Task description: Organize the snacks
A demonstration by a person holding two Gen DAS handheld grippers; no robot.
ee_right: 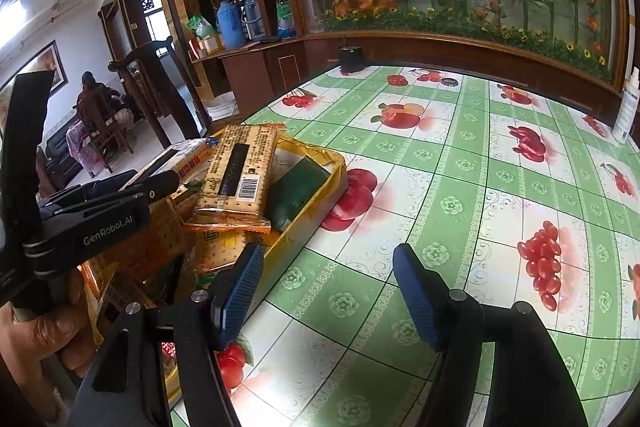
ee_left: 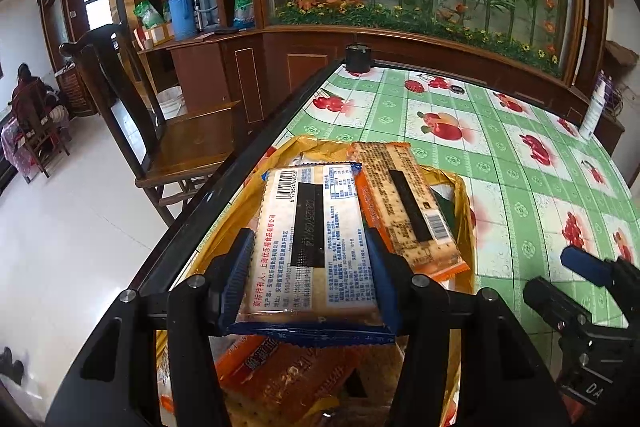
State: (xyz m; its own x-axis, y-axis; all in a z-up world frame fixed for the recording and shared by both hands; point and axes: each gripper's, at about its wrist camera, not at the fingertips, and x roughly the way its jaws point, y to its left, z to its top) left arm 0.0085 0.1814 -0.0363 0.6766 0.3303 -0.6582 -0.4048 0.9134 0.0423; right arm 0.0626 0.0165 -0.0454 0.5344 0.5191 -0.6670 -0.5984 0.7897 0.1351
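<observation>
Fruit-print tablecloth (ee_right: 460,187), left tongs (ee_left: 310,275) clamping blue cracker packet (ee_left: 312,239), right tongs (ee_right: 328,291) agape, empty.

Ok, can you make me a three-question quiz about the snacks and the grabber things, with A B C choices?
1. Where is the gold box of snacks?
A. On the chair
B. At the table's edge
C. On the floor

2. What colour are the sealed ends of the cracker pack that the left hand-held gripper holds?
A. Blue
B. Pink
C. Black

3. What is the right hand-held gripper doing?
A. Squeezing a bottle
B. Gripping the box
C. Open, holding nothing

Answers:
1 B: the gold box sits on the green fruit-print table, right by its dark edge.
2 A: the cracker pack between the left hand-held gripper fingers has blue crimped ends.
3 C: the right hand-held gripper has its fingers spread apart with only tablecloth between them.
</observation>
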